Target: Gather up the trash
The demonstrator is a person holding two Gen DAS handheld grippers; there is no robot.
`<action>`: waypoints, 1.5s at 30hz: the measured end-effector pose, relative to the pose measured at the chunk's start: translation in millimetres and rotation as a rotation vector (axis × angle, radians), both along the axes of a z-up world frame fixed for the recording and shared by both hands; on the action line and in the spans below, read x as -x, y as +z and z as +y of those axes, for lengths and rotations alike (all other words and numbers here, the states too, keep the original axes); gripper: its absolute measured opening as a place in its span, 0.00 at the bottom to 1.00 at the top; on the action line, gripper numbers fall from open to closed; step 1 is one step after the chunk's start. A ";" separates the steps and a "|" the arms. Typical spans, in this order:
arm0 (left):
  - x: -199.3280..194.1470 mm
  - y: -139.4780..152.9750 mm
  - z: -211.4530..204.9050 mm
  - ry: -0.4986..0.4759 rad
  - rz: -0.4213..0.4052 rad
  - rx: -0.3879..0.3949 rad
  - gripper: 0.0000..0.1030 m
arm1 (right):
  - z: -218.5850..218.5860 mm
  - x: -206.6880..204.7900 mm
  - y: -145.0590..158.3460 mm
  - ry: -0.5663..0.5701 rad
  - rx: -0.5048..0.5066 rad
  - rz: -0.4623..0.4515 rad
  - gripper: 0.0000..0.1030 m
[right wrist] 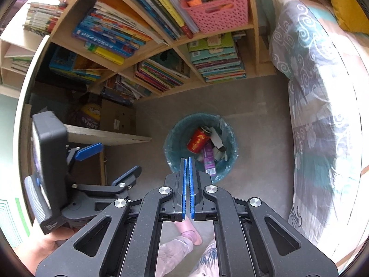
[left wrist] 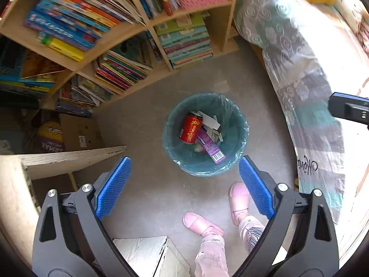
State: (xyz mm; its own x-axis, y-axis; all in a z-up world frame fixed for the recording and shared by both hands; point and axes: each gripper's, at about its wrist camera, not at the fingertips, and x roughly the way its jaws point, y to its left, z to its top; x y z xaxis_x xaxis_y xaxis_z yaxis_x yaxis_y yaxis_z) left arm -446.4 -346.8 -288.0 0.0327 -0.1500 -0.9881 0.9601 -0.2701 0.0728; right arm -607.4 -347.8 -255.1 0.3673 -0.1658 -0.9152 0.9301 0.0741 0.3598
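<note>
hovering over the lined bin (left wrist: 239, 124), red can (left wrist: 191, 128) and purple wrapper (left wrist: 211, 146) already inside. left gripper (left wrist: 184, 182) spread wide and empty; right gripper (right wrist: 187, 161) pinched shut on nothing. no loose trash in sight, probably near done.

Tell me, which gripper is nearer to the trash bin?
Left, probably, by little. The left gripper, open, hangs over the trash bin, which looks larger in its view. The right gripper, shut, points at its near rim from above.

Teal-lined bin (left wrist: 239, 136) holding red can (left wrist: 191, 128) with gold characters; purple carton (left wrist: 211, 146) lying at can's 4 o'clock; pink basket (right wrist: 216, 15) showing perforated pattern.
</note>
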 end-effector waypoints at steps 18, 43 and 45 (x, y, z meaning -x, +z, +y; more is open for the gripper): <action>-105.1 188.6 54.7 0.227 -0.028 0.237 0.89 | -8.1 -102.8 145.9 0.287 0.183 -0.057 0.05; -311.9 272.6 260.0 0.927 -0.140 0.416 0.89 | 102.3 -391.6 220.2 0.935 0.277 -0.194 0.05; -322.9 272.5 281.3 0.983 -0.146 0.423 0.89 | 116.6 -411.0 220.6 0.979 0.270 -0.203 0.06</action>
State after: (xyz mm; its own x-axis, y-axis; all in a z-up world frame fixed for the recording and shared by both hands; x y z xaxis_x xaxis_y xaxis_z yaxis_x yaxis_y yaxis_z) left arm -123.5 -65.5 -15.5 0.4384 -0.3221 -0.8391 0.7172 0.6880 0.1106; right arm -196.3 -231.2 -34.5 0.5950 0.0977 -0.7978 0.3431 0.8667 0.3620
